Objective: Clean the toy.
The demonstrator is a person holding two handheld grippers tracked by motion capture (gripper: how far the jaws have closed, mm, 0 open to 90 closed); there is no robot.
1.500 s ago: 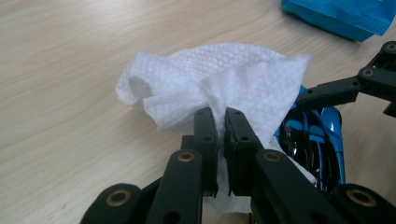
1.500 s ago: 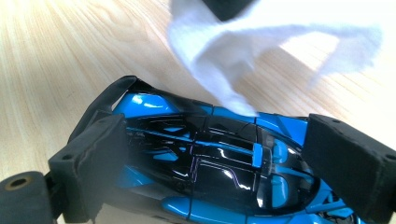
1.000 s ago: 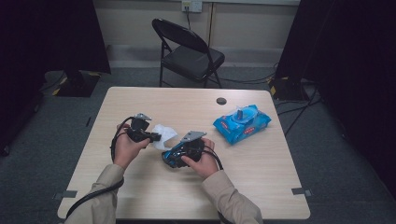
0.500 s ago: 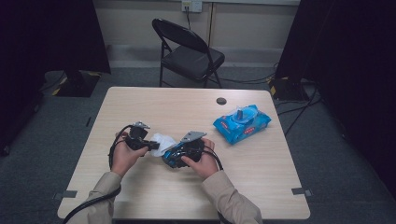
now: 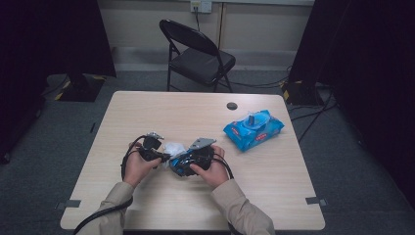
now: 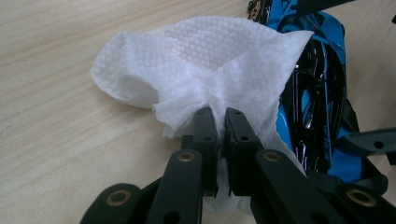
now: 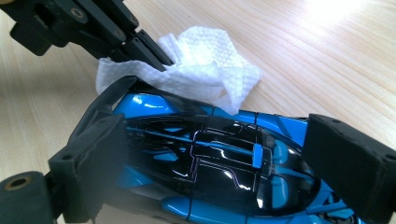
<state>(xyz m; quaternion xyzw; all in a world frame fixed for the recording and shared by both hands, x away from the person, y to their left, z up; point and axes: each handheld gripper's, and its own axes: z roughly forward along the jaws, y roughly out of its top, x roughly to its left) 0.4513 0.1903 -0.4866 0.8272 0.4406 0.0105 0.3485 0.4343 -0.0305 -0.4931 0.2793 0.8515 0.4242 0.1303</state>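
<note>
My left gripper (image 6: 217,116) is shut on a bunched corner of a white wet wipe (image 6: 201,56), with the jaws pressed together through the cloth. The wipe (image 7: 205,70) lies against the side of a blue and black toy car (image 7: 210,163). My right gripper (image 7: 219,163) is shut on that car, one pad (image 7: 93,158) at each end of its body. In the high view both grippers meet near the table's front middle: the left gripper (image 5: 159,155), the wipe (image 5: 173,147) and the right gripper (image 5: 185,162) with the car (image 5: 177,166).
A blue pack of wipes (image 5: 253,129) with its lid open lies at the right on the light wooden table (image 5: 147,112). A small black round disc (image 5: 232,105) sits near the far edge. A black folding chair (image 5: 198,58) stands behind the table.
My left gripper has come down and in toward the car, bringing the wipe against the car's side. The right gripper and the car have stayed put.
</note>
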